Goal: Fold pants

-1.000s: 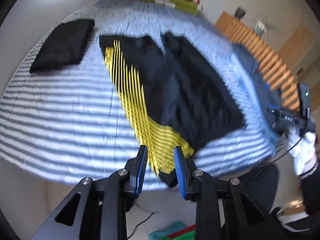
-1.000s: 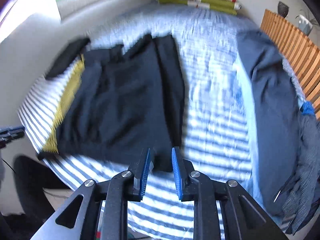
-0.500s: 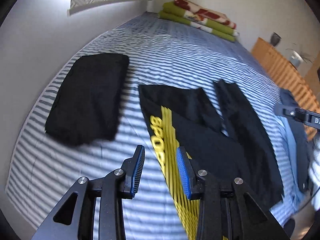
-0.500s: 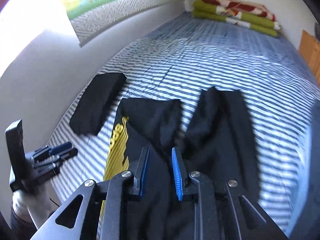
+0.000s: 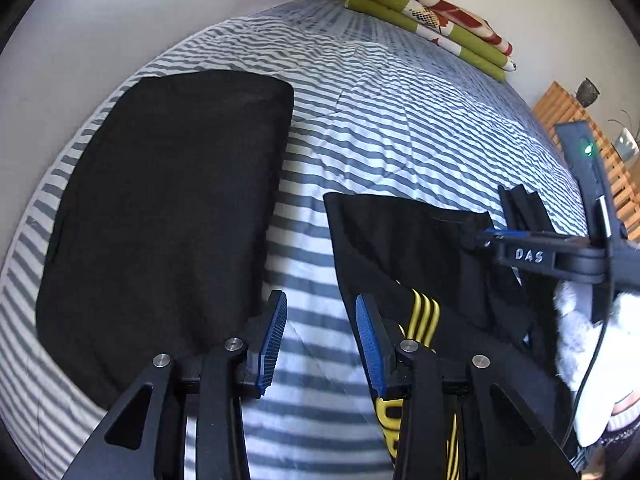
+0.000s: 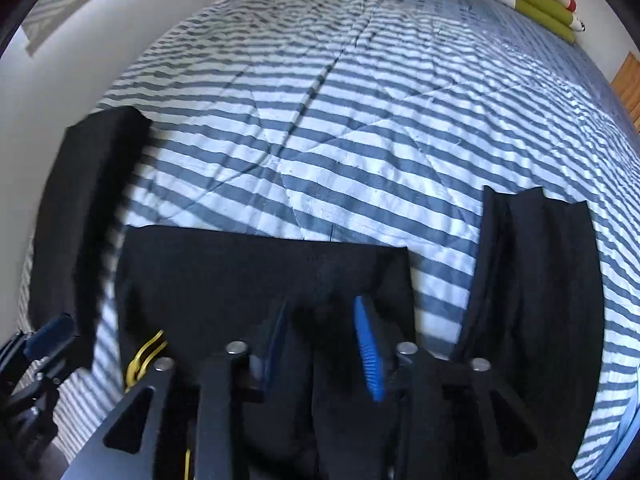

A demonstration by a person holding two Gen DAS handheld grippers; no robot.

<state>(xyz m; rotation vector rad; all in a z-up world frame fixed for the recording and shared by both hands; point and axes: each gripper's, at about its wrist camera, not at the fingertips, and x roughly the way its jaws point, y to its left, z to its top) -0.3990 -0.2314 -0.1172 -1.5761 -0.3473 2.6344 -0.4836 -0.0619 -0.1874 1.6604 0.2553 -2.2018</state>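
Black pants [image 5: 400, 240] with yellow stripes lie flat on the striped bed cover [image 5: 400, 128]. In the right wrist view both leg ends show, one [image 6: 240, 264] under me and the other [image 6: 532, 280] to the right. My left gripper [image 5: 320, 340] hovers over bare cover just left of the near leg's hem corner. Its jaws are opening with nothing between them. My right gripper [image 6: 320, 344] is low over the same leg end, jaws opening, with black cloth beneath and between the pads. It also shows as the right gripper [image 5: 484, 240] in a white-gloved hand [image 5: 580, 360].
A folded black garment [image 5: 160, 200] lies on the cover left of the pants, near the wall side. Folded green and red blankets [image 5: 432, 20] sit at the far end. A wooden slatted frame [image 5: 560, 112] borders the far right. Striped cover stretches beyond the leg hems.
Both grippers have swept from the waist end of the pants to the leg hems and dropped closer to the bed. Both pairs of jaws stand wider than before.
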